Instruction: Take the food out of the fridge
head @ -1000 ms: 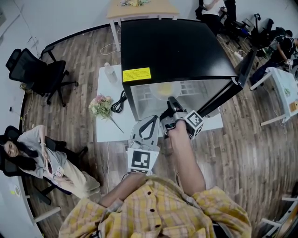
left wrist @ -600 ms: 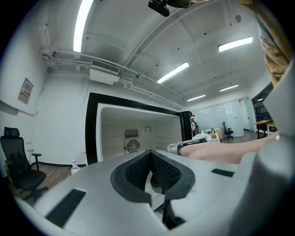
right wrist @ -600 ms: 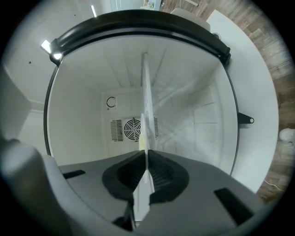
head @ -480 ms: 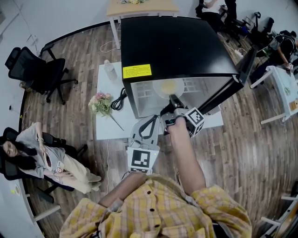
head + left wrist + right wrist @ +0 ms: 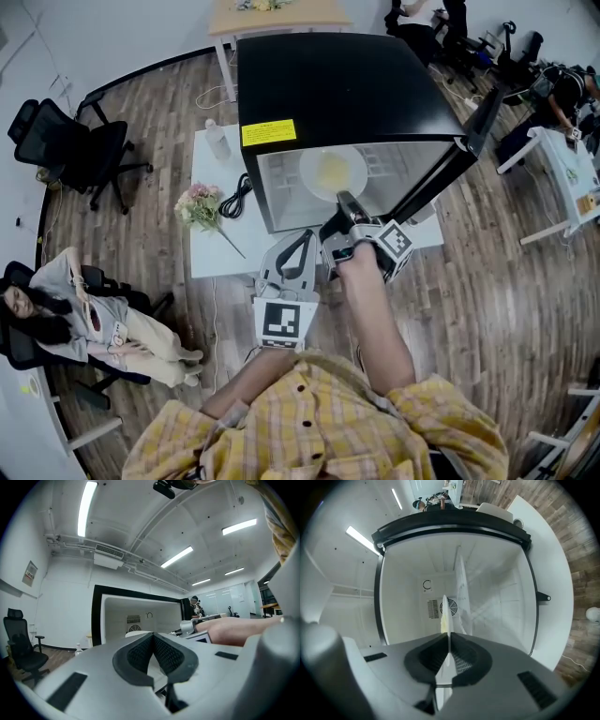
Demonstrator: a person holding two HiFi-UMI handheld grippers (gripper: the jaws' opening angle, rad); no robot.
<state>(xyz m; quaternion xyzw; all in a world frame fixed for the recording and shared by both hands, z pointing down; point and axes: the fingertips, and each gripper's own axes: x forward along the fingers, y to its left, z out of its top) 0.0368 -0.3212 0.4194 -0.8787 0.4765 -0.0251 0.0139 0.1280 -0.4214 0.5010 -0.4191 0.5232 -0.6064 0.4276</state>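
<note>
A black mini fridge (image 5: pixel 337 94) stands open on a low white table (image 5: pixel 214 248). Inside it sits a white plate (image 5: pixel 333 172) with yellow food on it. My right gripper (image 5: pixel 345 203) reaches into the opening and is shut on the plate's near rim. In the right gripper view the plate (image 5: pixel 445 616) shows edge-on, pinched between the pads of that gripper (image 5: pixel 449 654). My left gripper (image 5: pixel 302 242) hangs in front of the fridge, lower left of the right one. It is shut and empty, its pads touching (image 5: pixel 153 641).
The fridge door (image 5: pixel 441 178) swings out to the right. On the table left of the fridge lie a flower bunch (image 5: pixel 199 208), a black cable (image 5: pixel 236 200) and a water bottle (image 5: pixel 217 142). An office chair (image 5: pixel 75 145) and a seated person (image 5: pixel 89 319) are at the left.
My right gripper's jaws have closed on the plate's rim and risen slightly with it. More of the plate shows in the fridge opening. The left gripper has stayed put.
</note>
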